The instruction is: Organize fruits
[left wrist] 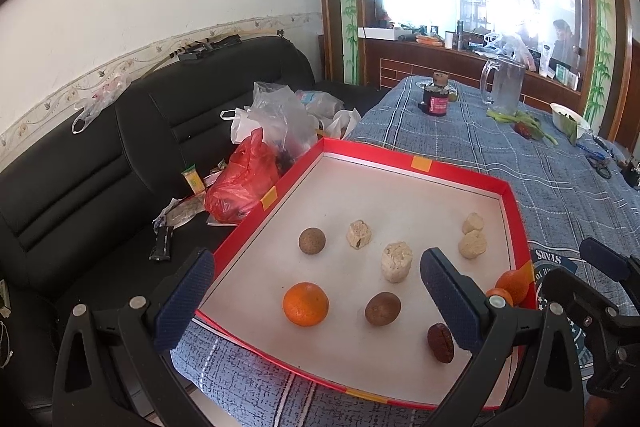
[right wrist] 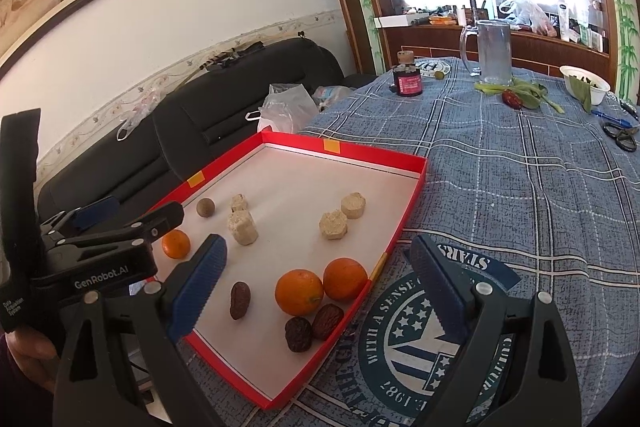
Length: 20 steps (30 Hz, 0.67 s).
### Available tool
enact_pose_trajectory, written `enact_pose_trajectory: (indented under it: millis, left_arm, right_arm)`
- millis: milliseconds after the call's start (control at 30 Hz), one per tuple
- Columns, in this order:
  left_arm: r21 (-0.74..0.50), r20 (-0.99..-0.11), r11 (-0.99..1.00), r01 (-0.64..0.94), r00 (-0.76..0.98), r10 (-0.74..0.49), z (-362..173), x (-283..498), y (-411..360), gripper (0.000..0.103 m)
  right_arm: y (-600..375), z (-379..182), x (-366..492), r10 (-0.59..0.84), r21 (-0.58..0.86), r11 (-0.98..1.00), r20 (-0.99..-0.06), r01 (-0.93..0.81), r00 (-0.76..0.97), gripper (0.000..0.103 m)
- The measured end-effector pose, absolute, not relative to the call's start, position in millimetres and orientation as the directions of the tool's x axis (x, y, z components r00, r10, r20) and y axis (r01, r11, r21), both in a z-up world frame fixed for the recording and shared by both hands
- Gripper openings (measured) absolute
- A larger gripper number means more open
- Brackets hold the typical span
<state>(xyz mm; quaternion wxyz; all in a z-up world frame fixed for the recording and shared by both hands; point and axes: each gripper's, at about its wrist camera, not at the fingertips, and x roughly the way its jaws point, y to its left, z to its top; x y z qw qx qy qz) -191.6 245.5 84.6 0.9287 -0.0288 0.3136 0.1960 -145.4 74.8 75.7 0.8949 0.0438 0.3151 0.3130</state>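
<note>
Oranges (left wrist: 514, 283) half behind right finger

tray (right wrist: 404, 215) centre bare; oranges (right wrist: 316, 287) crowd near corner (dates beside)

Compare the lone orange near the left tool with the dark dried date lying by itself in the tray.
The lone orange is bright orange and round; the lone date is dark brown and oblong. The orange looks clearly bigger than the date. The orange's skin looks smooth, the date's wrinkled. Both sit loose on the white floor of the red tray, touching nothing else, near its front edge.
</note>
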Motion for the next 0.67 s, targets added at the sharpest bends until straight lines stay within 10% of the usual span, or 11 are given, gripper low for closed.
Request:
enact_pose_trajectory:
  millis: [667]
  left_arm:
    - [0.053,-0.59,0.935,-0.352,0.744,0.313,89.2,-190.0,240.8,0.103]
  right_arm:
    - [70.5,77.8,-146.1,0.595,0.29,0.797,-0.526,-0.53,0.607,0.093]
